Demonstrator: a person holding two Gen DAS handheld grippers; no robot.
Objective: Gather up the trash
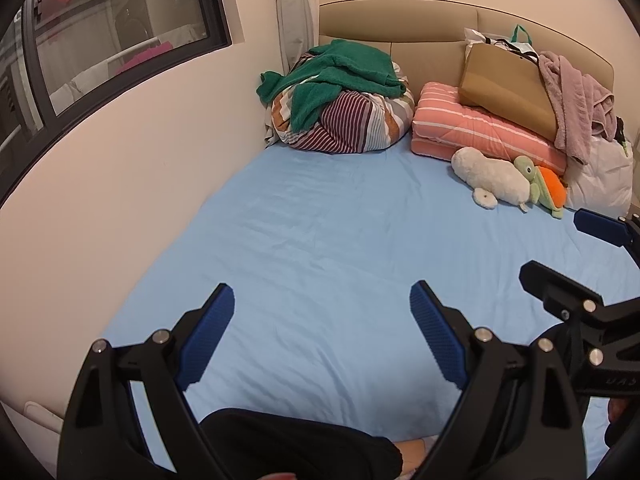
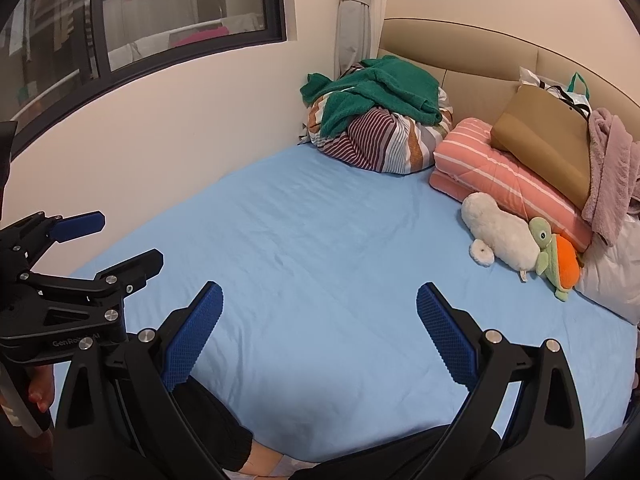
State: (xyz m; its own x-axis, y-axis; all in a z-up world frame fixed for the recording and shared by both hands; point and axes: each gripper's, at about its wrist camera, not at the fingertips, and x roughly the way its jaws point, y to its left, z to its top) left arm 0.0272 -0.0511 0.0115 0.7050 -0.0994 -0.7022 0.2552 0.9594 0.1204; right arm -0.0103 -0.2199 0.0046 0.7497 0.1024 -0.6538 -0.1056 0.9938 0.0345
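1. Both grippers near you, over the foot of the bed. Left gripper [image 1: 322, 320]: jaws spread wide, nothing btwn the blue pads. Right gripper [image 2: 320, 320]: same, wide apart & empty. They sit side by side, close together but not touching.
2. Your knees in dark trousers [image 1: 300, 444] show just under the grippers, at the bed edge.
3. Trash: none visible on the light blue sheet [image 1: 320, 240]. Bare & lightly wrinkled across the whole middle. So the task's thing isn't in plain sight; w/ these views you can't tell where it is.
4. Best guess for trash: the far right corner by the headboard. White plastic bag [image 1: 600, 180] past the plush toys, plus a crinkled bag w/ green handle [image 1: 520, 40] behind the brown paper bag [image 1: 508, 88]. Can't tell if either is rubbish.
5. Handling, if so: thin plastic prob. light, floppy, slippery. Pinch a bunched fold or the handle, not a flat face. Paper bag stiffer; take the top rim.
6. Surface: soft mattress, gives under pressure, so press lightly.
7. Far end: white seal plush [image 1: 492, 180], turtle plush [image 1: 544, 188], pink striped folded quilt [image 1: 480, 128], striped bundle w/ green towel [image 1: 344, 76], mauve blanket [image 1: 576, 100]. Not trash; leave them.
8. Room: beige headboard [image 1: 432, 20], cream wall & dark-framed window [image 1: 120, 40] left, tied curtain [image 1: 294, 12] in the corner.
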